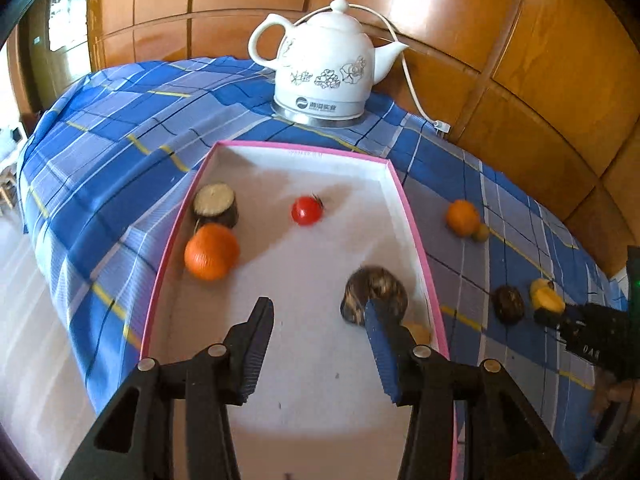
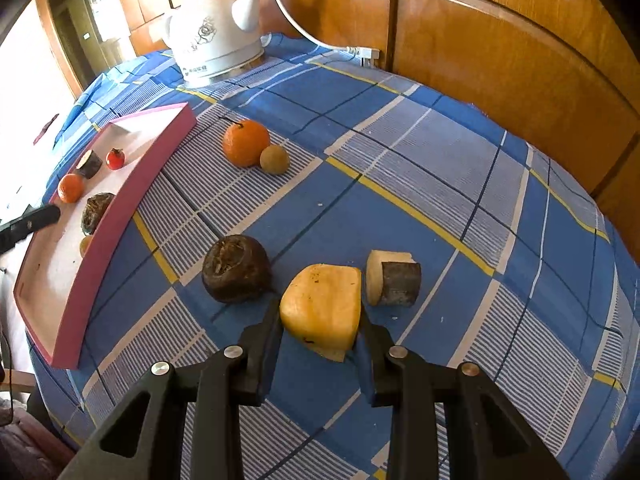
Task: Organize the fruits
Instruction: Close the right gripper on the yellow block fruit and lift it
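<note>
A pink-rimmed white box point(image 1: 416, 216) point(image 2: 160, 152) holds an orange point(image 1: 211, 251), a red tomato point(image 1: 306, 209), a dark-skinned cut chunk point(image 1: 216, 205), a brown round fruit point(image 1: 374, 290) and a small yellowish fruit point(image 1: 418, 332). My left gripper point(image 1: 318, 312) hovers open and empty over the box. My right gripper point(image 2: 320, 316) is closed on a yellow fruit chunk point(image 2: 322, 308) on the cloth. Beside it lie a dark round fruit point(image 2: 235, 268) and a cut chunk with dark skin point(image 2: 394, 278). An orange point(image 2: 245, 142) and a small tan fruit point(image 2: 274, 159) lie farther back.
A white ceramic kettle point(image 1: 326, 68) point(image 2: 214, 36) with a cord stands at the table's back edge. The blue plaid cloth point(image 2: 440, 168) covers the table. Wooden panel walls point(image 1: 520, 60) stand close behind and to the right.
</note>
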Demonstrator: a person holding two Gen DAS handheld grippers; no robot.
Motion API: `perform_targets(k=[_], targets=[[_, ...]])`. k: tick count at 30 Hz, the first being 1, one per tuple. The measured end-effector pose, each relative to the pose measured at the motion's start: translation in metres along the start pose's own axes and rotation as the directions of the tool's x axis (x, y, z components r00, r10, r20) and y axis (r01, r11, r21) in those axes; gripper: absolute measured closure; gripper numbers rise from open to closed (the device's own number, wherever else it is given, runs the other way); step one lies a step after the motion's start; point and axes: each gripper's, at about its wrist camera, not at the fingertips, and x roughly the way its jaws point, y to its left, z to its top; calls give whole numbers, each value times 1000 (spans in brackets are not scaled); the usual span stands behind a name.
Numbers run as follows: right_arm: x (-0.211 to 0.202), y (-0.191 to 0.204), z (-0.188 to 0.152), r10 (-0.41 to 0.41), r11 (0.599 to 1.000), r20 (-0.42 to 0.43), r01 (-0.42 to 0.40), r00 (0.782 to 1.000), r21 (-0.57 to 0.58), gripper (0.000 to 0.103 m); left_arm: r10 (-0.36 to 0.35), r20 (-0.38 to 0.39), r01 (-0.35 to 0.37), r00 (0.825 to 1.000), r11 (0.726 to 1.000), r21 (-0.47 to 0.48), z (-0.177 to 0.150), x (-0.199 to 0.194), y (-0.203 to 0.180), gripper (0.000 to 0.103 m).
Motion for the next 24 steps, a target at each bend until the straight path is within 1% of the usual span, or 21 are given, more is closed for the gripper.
perform_targets(k=[2, 4, 9, 15, 20, 24], targets=[[-3, 2, 1, 1, 1000, 11, -1, 1000, -4, 70, 14, 11, -14, 1000, 1000, 7, -5, -7, -2, 54], [-6, 2, 1, 2, 1000, 17, -2, 1000, -5, 70, 23, 27, -24, 999, 1000, 15, -7, -13, -4, 51], [-10, 5, -1, 3, 1000, 23, -3, 1000, -14, 70, 38, 69, -41, 997, 998, 43, -12, -30, -8, 51], [-11, 9, -2, 7, 1000, 24, -6, 1000, -24, 70, 42, 80, -47, 996, 997, 56, -19, -37, -8, 49], [-14, 8, -2, 13, 1000, 34, -12, 999, -19, 70, 66, 93, -74, 993, 994, 82, -23, -40, -10, 47], [-15, 10, -3, 19, 1000, 36, -19, 999, -25, 70, 70, 84, -76, 994, 994, 78, -27, -39, -8, 45]])
